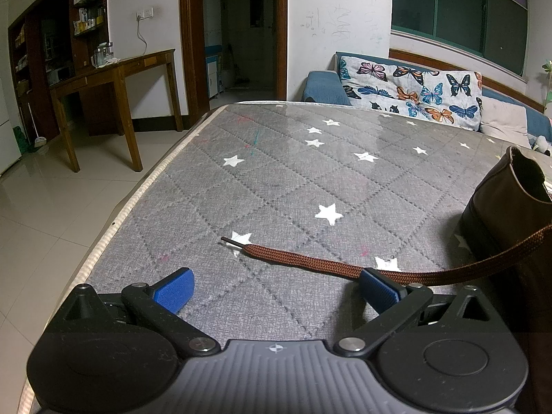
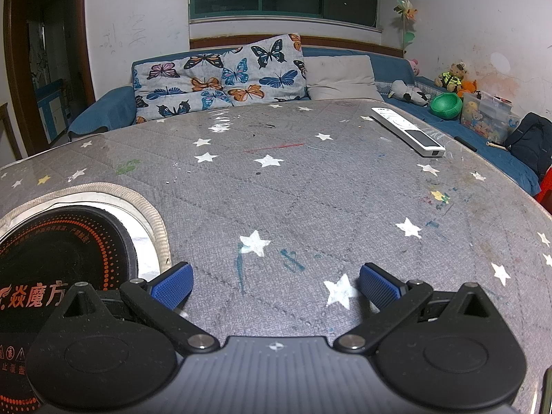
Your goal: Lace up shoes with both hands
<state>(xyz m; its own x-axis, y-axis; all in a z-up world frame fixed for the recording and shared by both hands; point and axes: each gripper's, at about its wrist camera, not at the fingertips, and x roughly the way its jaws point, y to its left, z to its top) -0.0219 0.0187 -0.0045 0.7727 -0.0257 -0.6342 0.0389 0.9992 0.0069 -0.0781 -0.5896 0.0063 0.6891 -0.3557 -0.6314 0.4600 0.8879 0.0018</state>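
Note:
In the left wrist view a brown shoe (image 1: 500,207) stands at the right edge on the grey star-patterned table cover (image 1: 293,179). A brown flat lace (image 1: 310,260) runs from the shoe leftward across the cover, ending in a dark tip. My left gripper (image 1: 276,289) is open and empty; the lace passes just over its right fingertip (image 1: 377,288). My right gripper (image 2: 276,284) is open and empty above the same cover (image 2: 293,189). The shoe and lace are not in the right wrist view.
A round cutout holds a black induction cooker (image 2: 51,252) at the left in the right wrist view. A white remote (image 2: 407,131) lies at the far right. A blue sofa with a butterfly cushion (image 2: 220,76) stands behind. The table's left edge (image 1: 138,193) drops to tiled floor.

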